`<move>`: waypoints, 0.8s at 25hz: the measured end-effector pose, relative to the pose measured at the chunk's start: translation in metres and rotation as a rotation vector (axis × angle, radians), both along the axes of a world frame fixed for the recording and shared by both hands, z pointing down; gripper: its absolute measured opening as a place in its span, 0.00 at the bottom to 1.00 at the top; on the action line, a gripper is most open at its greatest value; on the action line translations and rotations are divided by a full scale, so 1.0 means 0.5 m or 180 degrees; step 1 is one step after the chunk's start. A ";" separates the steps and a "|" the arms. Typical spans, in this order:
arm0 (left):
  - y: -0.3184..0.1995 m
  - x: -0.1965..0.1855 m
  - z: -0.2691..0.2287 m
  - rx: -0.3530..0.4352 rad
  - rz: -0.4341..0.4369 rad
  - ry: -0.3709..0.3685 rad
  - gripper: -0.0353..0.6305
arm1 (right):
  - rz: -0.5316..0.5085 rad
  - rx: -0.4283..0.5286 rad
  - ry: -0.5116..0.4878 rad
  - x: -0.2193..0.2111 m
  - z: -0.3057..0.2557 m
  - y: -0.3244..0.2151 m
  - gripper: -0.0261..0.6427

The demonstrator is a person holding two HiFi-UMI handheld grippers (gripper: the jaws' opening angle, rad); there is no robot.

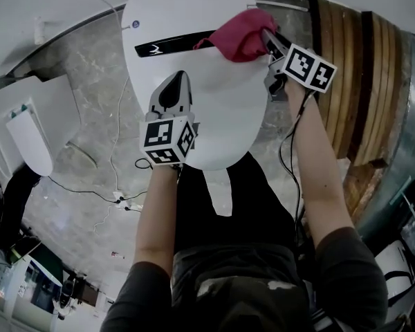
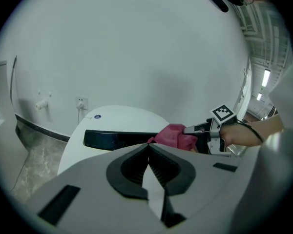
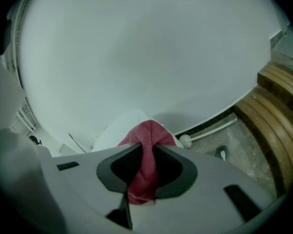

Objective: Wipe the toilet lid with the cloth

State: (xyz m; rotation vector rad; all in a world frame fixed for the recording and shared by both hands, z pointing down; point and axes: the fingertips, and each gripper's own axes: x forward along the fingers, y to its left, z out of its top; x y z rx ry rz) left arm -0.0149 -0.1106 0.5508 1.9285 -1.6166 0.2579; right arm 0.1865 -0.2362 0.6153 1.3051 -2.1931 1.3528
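The white toilet lid (image 1: 221, 95) lies closed below me, with a black panel (image 1: 166, 45) across its back. A bunched red cloth (image 1: 243, 34) rests on the lid's back right part, and my right gripper (image 1: 266, 37) is shut on it. In the right gripper view the red cloth (image 3: 145, 165) is pinched between the jaws. My left gripper (image 1: 180, 77) hovers over the lid's left middle, shut, with nothing in it. In the left gripper view the cloth (image 2: 175, 136) and the right gripper (image 2: 198, 129) appear ahead to the right.
A wooden slatted panel (image 1: 353, 75) stands right of the toilet. A white cable (image 1: 114, 116) and a power strip (image 1: 128, 203) lie on the marble floor at left. Another white fixture (image 1: 29, 140) stands at far left. A wall socket (image 2: 81, 103) is behind the toilet.
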 end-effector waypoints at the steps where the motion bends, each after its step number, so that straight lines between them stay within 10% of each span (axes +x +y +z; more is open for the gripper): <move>1: 0.009 -0.006 0.000 -0.0005 -0.0020 0.0003 0.06 | -0.0005 0.0015 -0.0002 -0.004 -0.007 0.006 0.14; 20: 0.100 -0.300 -0.041 0.0067 0.0062 0.0076 0.06 | -0.0967 -0.0030 -0.0518 -0.558 -0.107 0.282 0.14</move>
